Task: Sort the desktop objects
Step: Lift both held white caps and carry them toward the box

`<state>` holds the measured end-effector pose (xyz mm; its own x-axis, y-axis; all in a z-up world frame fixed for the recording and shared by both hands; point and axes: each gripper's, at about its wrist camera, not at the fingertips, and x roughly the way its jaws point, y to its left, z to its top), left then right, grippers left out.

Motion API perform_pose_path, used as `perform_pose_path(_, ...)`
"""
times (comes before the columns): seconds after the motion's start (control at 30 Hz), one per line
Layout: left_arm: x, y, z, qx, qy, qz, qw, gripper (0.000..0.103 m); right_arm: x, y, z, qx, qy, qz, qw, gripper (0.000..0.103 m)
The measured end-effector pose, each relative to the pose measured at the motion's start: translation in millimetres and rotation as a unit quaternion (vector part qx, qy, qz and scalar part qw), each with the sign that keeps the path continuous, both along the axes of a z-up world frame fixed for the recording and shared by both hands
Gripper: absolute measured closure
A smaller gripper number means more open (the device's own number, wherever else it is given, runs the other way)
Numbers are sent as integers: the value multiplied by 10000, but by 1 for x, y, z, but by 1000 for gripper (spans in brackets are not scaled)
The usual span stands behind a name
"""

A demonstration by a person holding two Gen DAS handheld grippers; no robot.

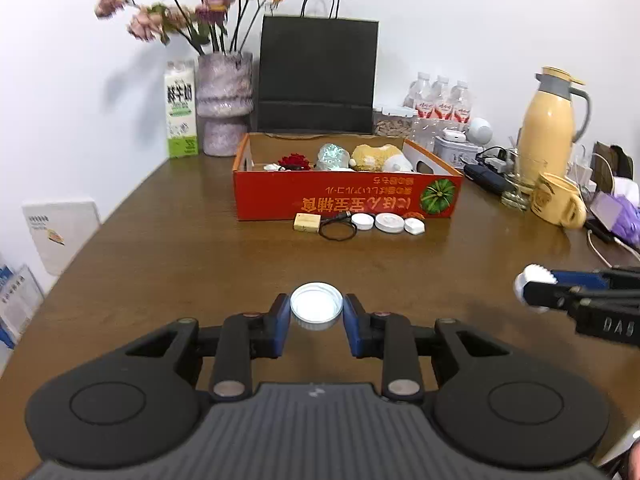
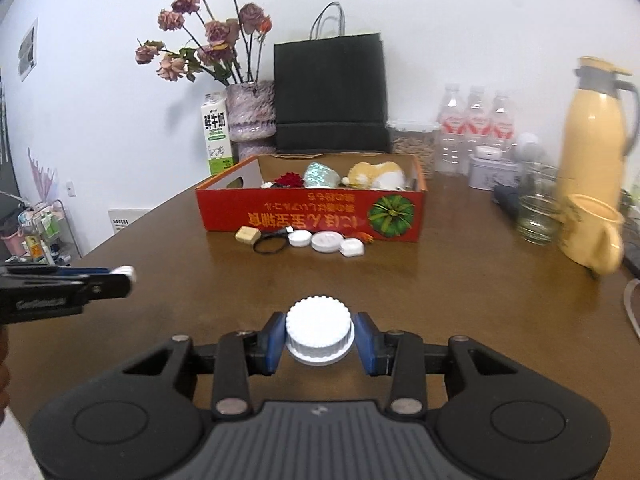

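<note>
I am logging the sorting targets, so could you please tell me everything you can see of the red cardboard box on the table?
The red cardboard box is a shallow, open-topped tray of printed card, brown inside, with oval handle cut-outs in its end walls. Its front wall carries orange lettering, upside down, and a green pumpkin picture. It sits flat on the wooden table in front of the black paper bag. Inside lie several small things, including a plush toy. Small white items lie along its front wall.

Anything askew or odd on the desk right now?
Nothing spilled or damaged. One oddity: the red box has its print upside down from this side. Small items sit loose along its front instead of inside. Each gripper holds a white cap: left, right.
</note>
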<state>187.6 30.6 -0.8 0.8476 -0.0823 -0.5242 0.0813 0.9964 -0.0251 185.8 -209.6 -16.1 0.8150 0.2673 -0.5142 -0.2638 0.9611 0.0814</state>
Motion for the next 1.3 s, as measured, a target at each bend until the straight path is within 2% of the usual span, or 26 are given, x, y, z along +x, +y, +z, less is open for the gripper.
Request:
perform_pose_path(0.07, -18, -1, 0, -122, 24, -68, 9999, 74, -19, -7, 0, 63, 21, -81, 9999, 67)
perform_pose_path(0.13, -34, -3, -6, -406, 257, -230, 9986, 74, -35, -11, -1, 96, 47, -36, 9999, 67)
perform_pose_path(0.2, -50, -6, -11, -513, 348, -289, 9977, 74, -49, -10, -2, 99, 108, 23, 9999, 67)
perform_pose_path(0.3, -73, -12, -13, -460, 318, -288, 9980, 74, -73, -4, -4, 127, 109, 245, 9996, 67)
perform_pose_path(0.43, -89, -18, -11, -206, 174, -133, 9995, 74, -99, 2, -7, 135, 23, 425, 9990, 67)
perform_pose_path(0.6, -107, -30, 0, -93, -42, -322, 9994, 74, -121, -2, 1, 193, -118, 336, 9992, 67)
perform_pose_path(0.77, -124, -43, 7, -80, -75, -585, 9982, 74, -131, -12, 8, 296, -108, 313, 9990, 67)
perform_pose_path(0.87, -122, -50, 1, 10, 5, -664, 9978, 74, -135, -13, 11, 275, -211, 291, 9990, 67)
perform_pose_path(0.97, -118, -48, -3, -112, 149, -657, 9977, 74, -135, -12, 8, 320, -157, 231, 9991, 67)
perform_pose_path(1.17, -102, -36, 1, -11, 18, -430, 9991, 74, -121, -4, 9, 277, -214, 296, 9989, 67)
perform_pose_path(1.3, -77, -21, 14, 16, -79, -278, 9996, 74, -95, -3, 22, 298, -352, 212, 9987, 67)
